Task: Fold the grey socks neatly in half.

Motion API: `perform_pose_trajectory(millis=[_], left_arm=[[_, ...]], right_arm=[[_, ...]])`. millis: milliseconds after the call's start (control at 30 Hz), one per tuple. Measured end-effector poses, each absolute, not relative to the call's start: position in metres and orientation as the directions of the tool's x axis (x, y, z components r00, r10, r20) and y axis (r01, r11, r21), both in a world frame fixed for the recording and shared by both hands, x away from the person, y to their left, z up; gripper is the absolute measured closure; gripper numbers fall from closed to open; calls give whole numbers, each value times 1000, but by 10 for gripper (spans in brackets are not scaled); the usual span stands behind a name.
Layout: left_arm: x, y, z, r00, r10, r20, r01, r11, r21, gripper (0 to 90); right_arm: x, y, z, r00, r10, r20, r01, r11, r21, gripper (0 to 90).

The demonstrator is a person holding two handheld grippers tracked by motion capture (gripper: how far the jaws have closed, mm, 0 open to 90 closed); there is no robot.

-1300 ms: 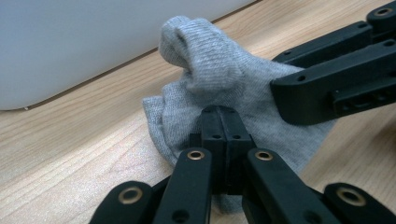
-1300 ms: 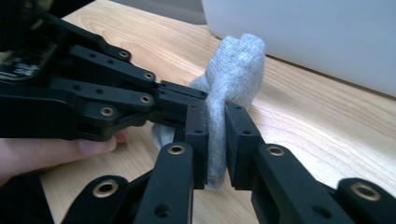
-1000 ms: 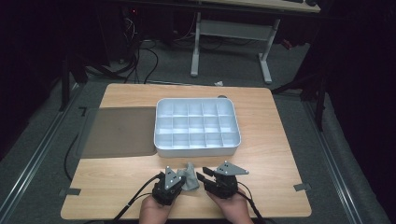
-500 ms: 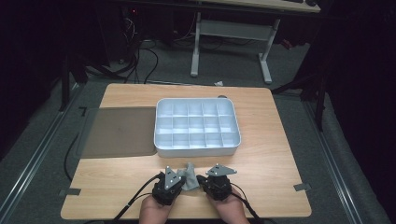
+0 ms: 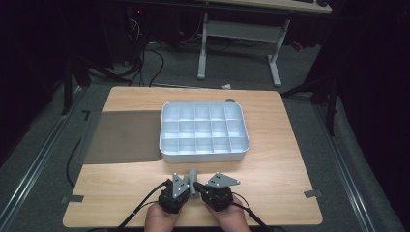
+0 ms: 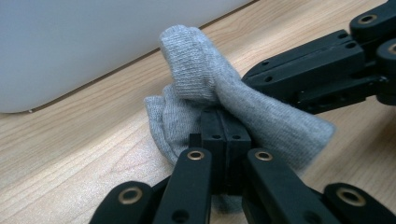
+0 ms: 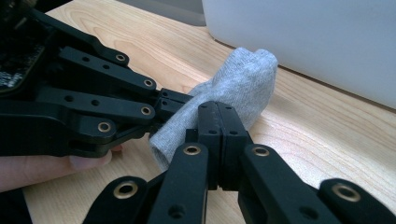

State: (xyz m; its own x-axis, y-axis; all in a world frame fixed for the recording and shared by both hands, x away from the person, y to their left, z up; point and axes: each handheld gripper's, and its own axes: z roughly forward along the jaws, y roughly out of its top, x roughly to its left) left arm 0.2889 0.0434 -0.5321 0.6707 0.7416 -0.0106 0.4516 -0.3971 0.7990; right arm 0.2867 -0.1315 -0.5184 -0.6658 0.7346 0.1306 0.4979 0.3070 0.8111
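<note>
The grey sock point(image 6: 219, 100) is pinched from both sides: the left gripper point(image 6: 219, 133) has its jaws clamped on the cloth, and the right gripper point(image 7: 218, 122), whose jaws have just been closing, bites it too. The sock sits bunched on the wooden table point(image 5: 270, 164), just in front of the white compartment tray point(image 5: 203, 153).
</note>
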Motion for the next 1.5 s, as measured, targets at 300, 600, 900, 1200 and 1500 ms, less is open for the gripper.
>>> perform_pose_trajectory(millis=[300, 600, 900, 1200, 1500], left_arm=[[289, 47, -532, 675, 737, -43, 457, -372, 808, 873], [290, 55, -529, 676, 727, -118, 476, -309, 824, 783], [287, 80, -515, 643, 745, -178, 470, -199, 860, 734], [295, 80, -531, 591, 792, -152, 569, -275, 775, 812], [292, 69, -532, 613, 780, -129, 554, -307, 774, 814]], right_arm=[[289, -136, -521, -649, 750, 128, 503, 296, 812, 900], [292, -143, -524, -625, 769, 135, 520, 281, 807, 892], [294, -146, -526, -616, 775, 142, 534, 278, 799, 877], [296, -146, -530, -604, 785, 140, 556, 289, 780, 866], [289, -144, -520, -619, 774, 136, 523, 276, 807, 866]])
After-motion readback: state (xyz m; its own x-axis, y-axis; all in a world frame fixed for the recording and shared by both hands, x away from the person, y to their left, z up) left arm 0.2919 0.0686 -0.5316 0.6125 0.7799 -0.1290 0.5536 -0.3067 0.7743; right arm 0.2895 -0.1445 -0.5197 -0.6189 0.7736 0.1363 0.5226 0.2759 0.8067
